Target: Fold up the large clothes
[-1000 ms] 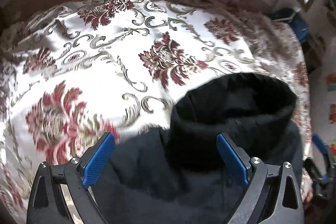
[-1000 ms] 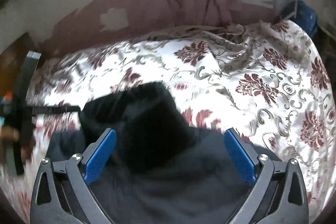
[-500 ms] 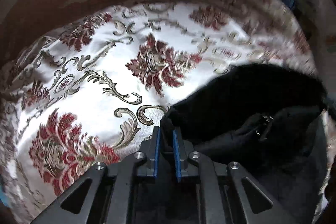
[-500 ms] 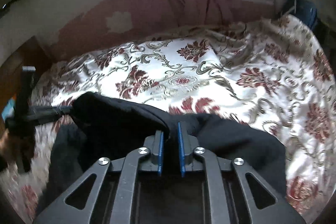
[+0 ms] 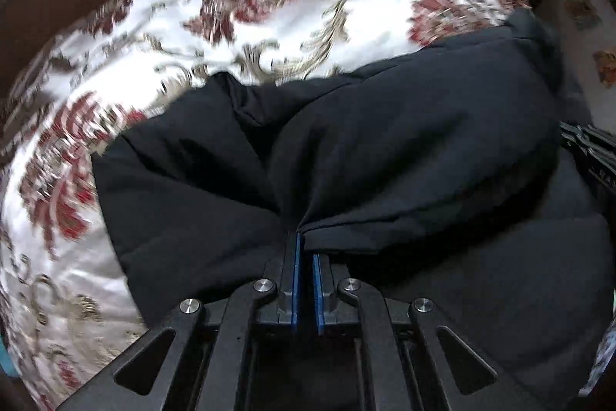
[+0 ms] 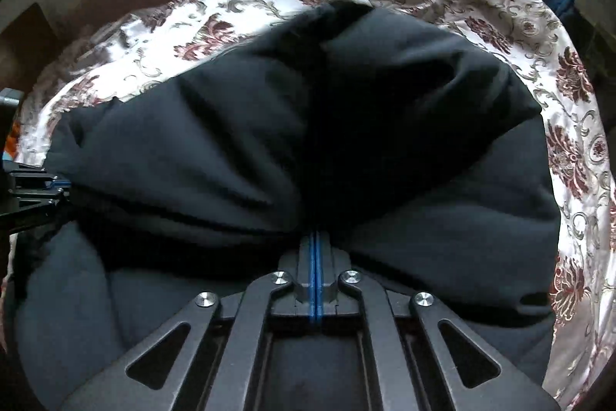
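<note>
Across the floral bedspread (image 6: 569, 156), white with maroon blossoms and covering the whole bed, lies the black garment (image 6: 346, 110), bunched into thick folds over the bedspread's middle (its upper layer is raised into a ridge). At the garment's near edge the right gripper (image 6: 315, 249) is pinched tight on a fold. Toward the garment's left side, the left gripper (image 5: 305, 249) likewise clamps a fold of the fabric between its blue pads (image 5: 295, 280).
</note>
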{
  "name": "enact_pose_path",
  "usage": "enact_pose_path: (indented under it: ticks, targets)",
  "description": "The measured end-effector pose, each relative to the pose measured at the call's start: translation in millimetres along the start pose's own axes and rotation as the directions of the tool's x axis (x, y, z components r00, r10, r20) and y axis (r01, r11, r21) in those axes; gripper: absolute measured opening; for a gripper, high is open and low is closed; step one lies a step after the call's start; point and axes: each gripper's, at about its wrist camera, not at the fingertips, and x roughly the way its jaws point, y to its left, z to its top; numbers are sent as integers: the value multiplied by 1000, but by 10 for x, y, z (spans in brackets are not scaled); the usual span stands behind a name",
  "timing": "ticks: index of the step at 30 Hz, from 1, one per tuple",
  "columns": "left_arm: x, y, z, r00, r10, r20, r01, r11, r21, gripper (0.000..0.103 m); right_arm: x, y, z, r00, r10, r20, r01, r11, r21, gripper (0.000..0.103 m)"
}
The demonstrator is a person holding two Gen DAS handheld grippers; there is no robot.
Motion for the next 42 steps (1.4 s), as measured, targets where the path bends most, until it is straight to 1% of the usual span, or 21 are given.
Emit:
enact_pose_path:
  ticks: [2, 4, 7, 9, 11, 14, 16, 18, 20, 21, 22, 23, 24, 26, 28, 30, 32, 34, 36, 38, 42]
  targets:
    - [130, 17, 35, 1000, -2, -15, 2, 1000, -25, 6, 7, 3, 0, 1000, -3, 3, 3, 1000, 8, 0]
    - [180, 79, 44, 1000, -25, -4, 24, 997, -68, 7, -57, 35, 8, 1000, -10, 13, 10, 1000, -10, 0]
    - [4, 142, -43, 996, -22, 87, 31, 993, -110, 10, -188, 38, -5, 1000, -3, 26, 4, 1000, -23, 0]
    - [-174, 101, -164, 987, 13, 159, 0, 997, -83, 12, -328, -40, 29, 999, 19, 43, -19, 1000, -1, 0]
    - [-284, 50, -268, 983, 39, 181, -30, 998, -53, 14, -484, -133, 110, 996, 12, 88, -13, 1000, 14, 1]
    - [-467, 50, -390, 977, 51, 207, -43, 998, -41, 14, -727, -340, 427, 981, 4, 196, -17, 998, 64, 1]
    - [-661, 160, -381, 960, 68, 272, -46, 995, -85, 14, -746, -403, 808, 970, 29, 240, -55, 993, 101, 1]
    - [-865, 292, -228, 927, 100, 362, -52, 989, -139, 14, -614, -354, 1238, 966, 119, 227, -154, 978, 141, 1]
    - [-956, 432, 136, 896, 158, 414, -77, 975, -206, 26, -339, -245, 1628, 949, 276, 153, -301, 937, 180, 1]
    - [-941, 486, 312, 894, 167, 415, -72, 970, -233, 38, -229, -186, 1711, 937, 327, 121, -345, 919, 192, 1]
    - [-912, 565, 560, 893, 169, 417, -54, 961, -272, 42, -81, -85, 1775, 916, 396, 66, -401, 895, 196, 1]
    - [-873, 613, 735, 896, 155, 416, -29, 955, -294, 42, -15, 2, 1761, 908, 418, 28, -415, 890, 185, 1]
    - [-808, 660, 934, 910, 110, 399, 23, 949, -314, 42, 12, 117, 1706, 903, 429, -5, -424, 893, 148, 1]
    - [-629, 667, 1218, 940, -16, 341, 134, 936, -326, 42, -18, 311, 1532, 901, 430, -47, -428, 902, 49, 1]
    - [-533, 526, 1257, 940, -131, 315, 222, 936, -273, 42, -80, 455, 1269, 912, 398, -98, -404, 914, -47, 1]
    - [-494, 287, 1150, 932, -211, 296, 267, 950, -163, 42, -138, 513, 1021, 924, 359, -134, -374, 920, -114, 1]
    - [-440, 37, 924, 922, -301, 242, 320, 946, -42, 40, -168, 450, 869, 920, 352, -174, -376, 918, -129, 1]
    - [-387, -127, 670, 920, -344, 187, 345, 938, 26, 40, -132, 385, 696, 909, 345, -235, -382, 914, -133, 1]
    - [-359, -255, 436, 918, -371, 142, 366, 929, 60, 40, -63, 326, 577, 904, 330, -273, -374, 918, -129, 1]
    - [-295, -331, 287, 927, -359, 113, 351, 933, 84, 40, 14, 270, 503, 896, 343, -282, -377, 923, -76, 1]
    - [-66, -356, 356, 943, -332, 32, 329, 941, 79, 40, 267, 144, 551, 882, 378, -282, -371, 925, 80, 0]
